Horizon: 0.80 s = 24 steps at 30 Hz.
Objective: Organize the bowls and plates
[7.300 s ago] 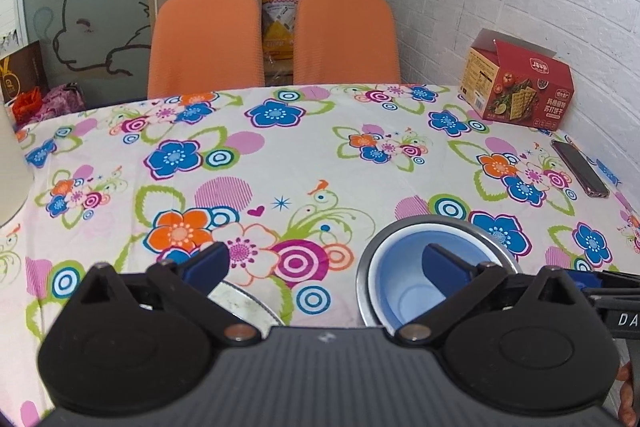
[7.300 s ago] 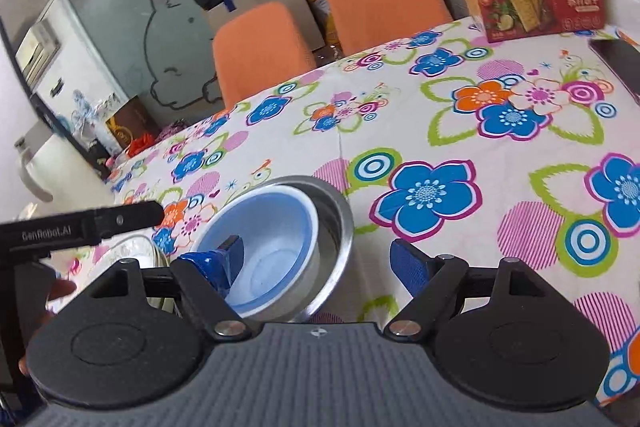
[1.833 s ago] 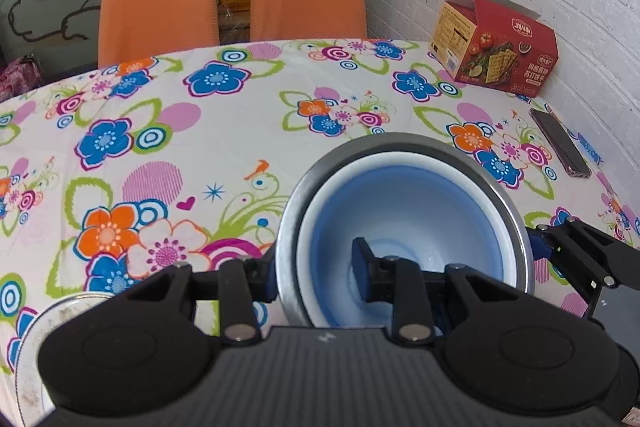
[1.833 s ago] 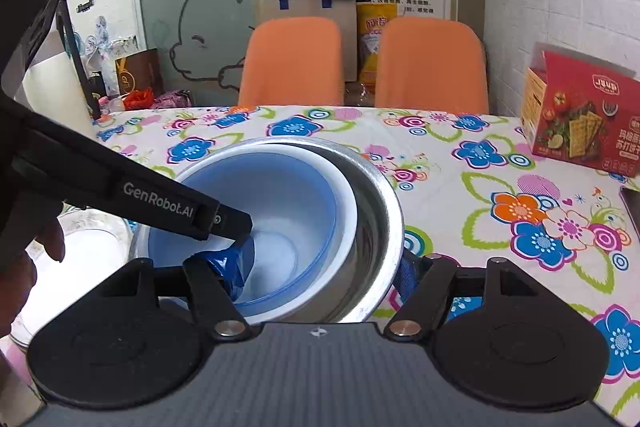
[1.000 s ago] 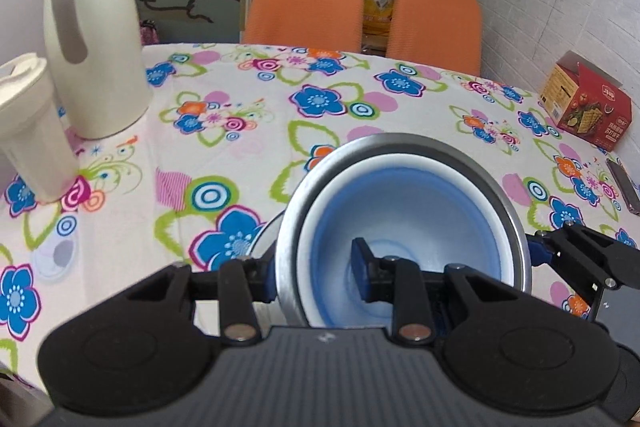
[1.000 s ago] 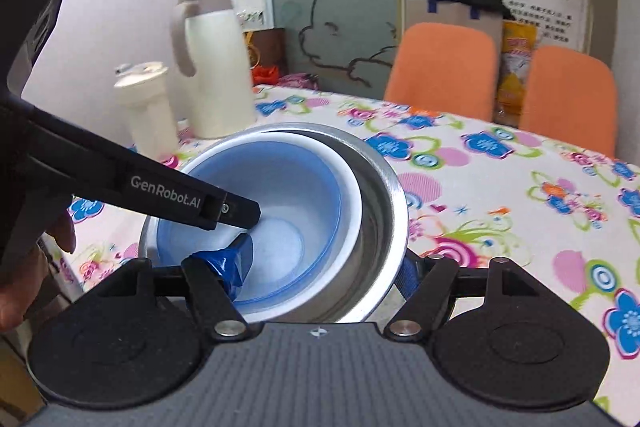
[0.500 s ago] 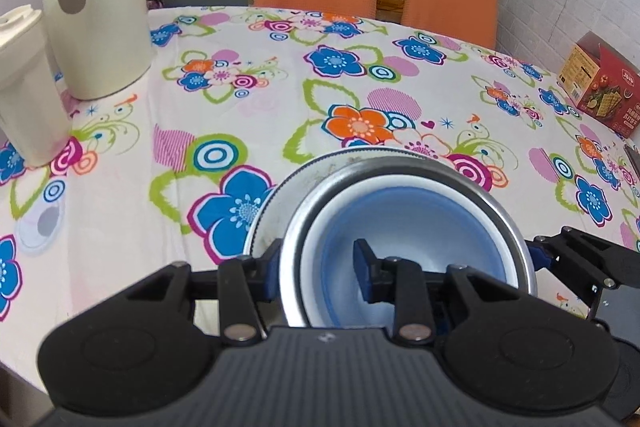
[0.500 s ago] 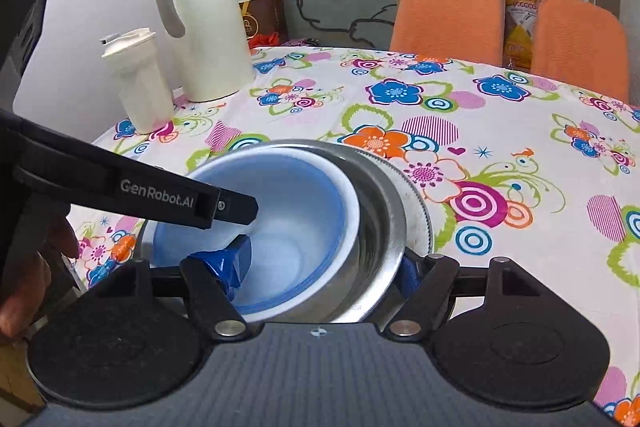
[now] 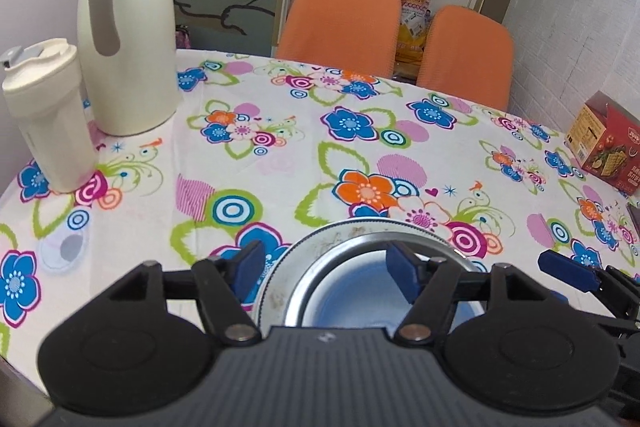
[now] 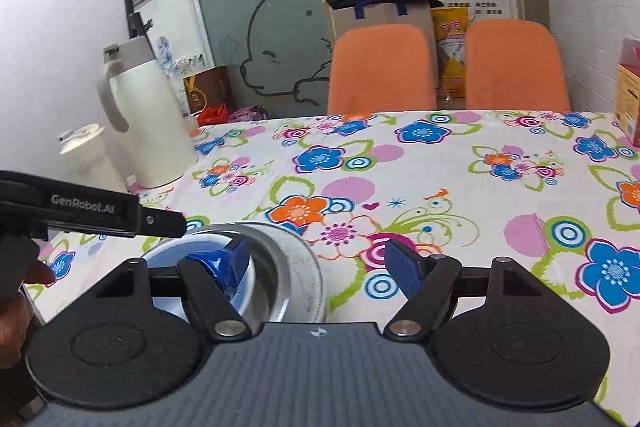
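Near the desk's (image 9: 280, 163) front edge, the blue bowl (image 9: 344, 301) nests in the steel bowl (image 9: 320, 267) on the metal plate (image 9: 276, 291), stacked to save room; left tool (image 9: 326, 269) and right tool (image 10: 318, 263) both spread, released.

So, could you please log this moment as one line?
bowls stacked on plate | left gripper open | right gripper open | both at stack

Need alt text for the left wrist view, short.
The open left gripper hangs over a blue bowl nested in a steel bowl on a metal plate, on a flowered tablecloth. A white jug and tumbler stand far left.
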Each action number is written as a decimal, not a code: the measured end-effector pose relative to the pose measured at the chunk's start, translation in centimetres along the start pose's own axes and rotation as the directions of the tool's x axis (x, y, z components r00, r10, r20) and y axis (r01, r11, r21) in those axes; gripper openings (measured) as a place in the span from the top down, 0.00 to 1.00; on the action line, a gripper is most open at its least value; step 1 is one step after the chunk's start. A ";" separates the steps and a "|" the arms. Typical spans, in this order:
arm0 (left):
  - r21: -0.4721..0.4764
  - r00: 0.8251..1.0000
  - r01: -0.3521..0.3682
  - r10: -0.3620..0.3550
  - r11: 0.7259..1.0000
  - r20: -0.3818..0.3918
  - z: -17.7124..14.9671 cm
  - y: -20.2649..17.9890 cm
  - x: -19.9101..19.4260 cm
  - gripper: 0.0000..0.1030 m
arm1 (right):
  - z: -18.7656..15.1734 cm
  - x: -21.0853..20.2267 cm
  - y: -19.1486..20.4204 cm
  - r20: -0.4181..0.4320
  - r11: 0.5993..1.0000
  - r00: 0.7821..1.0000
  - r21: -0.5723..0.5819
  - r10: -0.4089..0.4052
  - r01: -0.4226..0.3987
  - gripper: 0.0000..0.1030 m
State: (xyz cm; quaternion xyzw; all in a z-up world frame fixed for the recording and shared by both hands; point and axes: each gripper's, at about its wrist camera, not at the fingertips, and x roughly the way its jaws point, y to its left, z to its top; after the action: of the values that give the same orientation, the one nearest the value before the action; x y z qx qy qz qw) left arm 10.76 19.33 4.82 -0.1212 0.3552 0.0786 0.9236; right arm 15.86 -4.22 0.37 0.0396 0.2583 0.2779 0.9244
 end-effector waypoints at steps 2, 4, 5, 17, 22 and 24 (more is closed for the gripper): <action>-0.004 1.000 0.023 -0.023 1.000 -0.002 0.0 -0.7 -0.1 0.32 | -0.1 -0.2 -1.3 0.001 0.999 1.000 0.032 -0.026 0.026 0.41; 0.011 0.999 0.043 -0.043 0.999 -0.006 0.1 -1.7 0.0 0.31 | -0.4 -0.3 -2.6 -0.002 0.997 0.999 0.067 -0.041 0.041 0.41; 0.022 0.999 0.048 -0.048 0.999 -0.008 0.1 -2.4 0.1 0.31 | -0.5 -0.4 -3.2 -0.006 0.995 0.999 0.086 -0.051 0.051 0.41; 0.155 0.996 0.091 -0.090 0.984 -0.015 -0.6 -8.4 0.3 0.31 | -1.8 -1.8 -7.5 -0.042 0.966 0.990 0.214 -0.137 0.143 0.40; 0.193 0.994 0.113 -0.111 0.975 -0.021 -1.2 -10.5 0.3 0.30 | -2.2 -3.3 -8.5 -0.020 0.959 0.987 0.235 -0.158 0.158 0.40; 0.201 0.993 0.118 -0.116 0.972 -0.022 -1.4 -11.0 0.2 0.30 | -2.3 -3.8 -8.9 -0.017 0.957 0.986 0.238 -0.166 0.165 0.40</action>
State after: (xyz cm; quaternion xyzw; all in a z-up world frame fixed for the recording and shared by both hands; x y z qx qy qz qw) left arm 12.55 8.41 5.59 -0.0479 0.3582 -0.0132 0.9323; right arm 16.41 -13.85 -1.80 0.1294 0.2907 0.1665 0.9333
